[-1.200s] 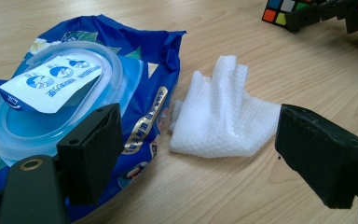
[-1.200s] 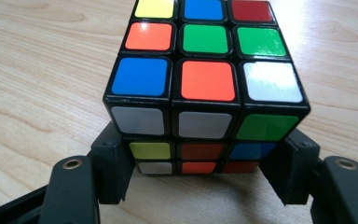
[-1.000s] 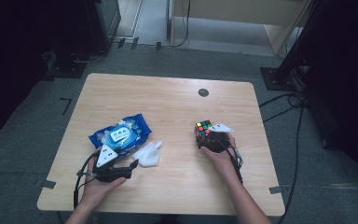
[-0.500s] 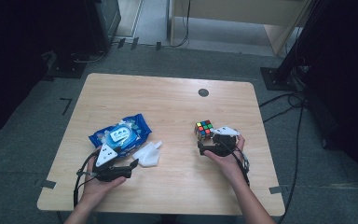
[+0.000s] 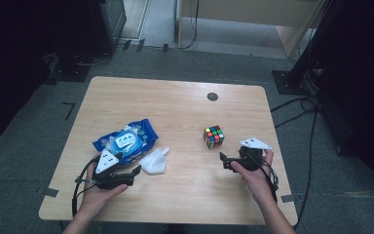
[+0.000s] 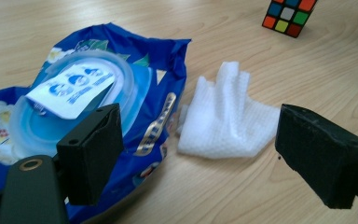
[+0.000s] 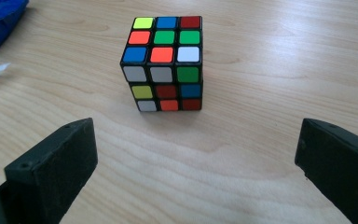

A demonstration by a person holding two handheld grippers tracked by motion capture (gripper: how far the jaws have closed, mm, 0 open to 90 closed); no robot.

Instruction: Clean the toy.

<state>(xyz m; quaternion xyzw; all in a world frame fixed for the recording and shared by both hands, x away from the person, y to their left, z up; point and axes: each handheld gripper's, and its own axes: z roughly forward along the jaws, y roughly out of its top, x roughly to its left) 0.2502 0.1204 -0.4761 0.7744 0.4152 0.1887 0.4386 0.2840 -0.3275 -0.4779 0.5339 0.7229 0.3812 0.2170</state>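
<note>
Bench (image 5: 175,112): we work on a flat wooden top with pale grain and rounded corners; a small dark round disc (image 5: 212,96) sits in its far part.
Pack (image 5: 125,141): a blue soft plastic pack of wipes, glossy and crinkled, lies at the left. It has an oval lid of clear blue plastic with a white label on it.
Wipe (image 5: 155,162): one white wipe lies loose just beside the pack. It is thin cloth with a fine dotted texture, crumpled into soft folds.
Cube (image 5: 214,136): a puzzle cube of hard plastic stands at the right half of the bench, apart from everything, with a black frame and mixed squares of red, green, blue, yellow, orange and white.
Left gripper (image 6: 205,154): its black block-shaped jaws stand wide, one over the edge of the pack, and the wipe lies on the bench beyond and between them; we think it touches nothing.
Right gripper (image 7: 196,163): the jaws have just been opening and now stand wide with nothing between them; the cube rests a little in front.
Progress: we judge that the cube is set down and released and one wipe is out of the pack. What is left, probably, is to take the wipe, perhaps for wiping the cube; this we cannot say for sure.
</note>
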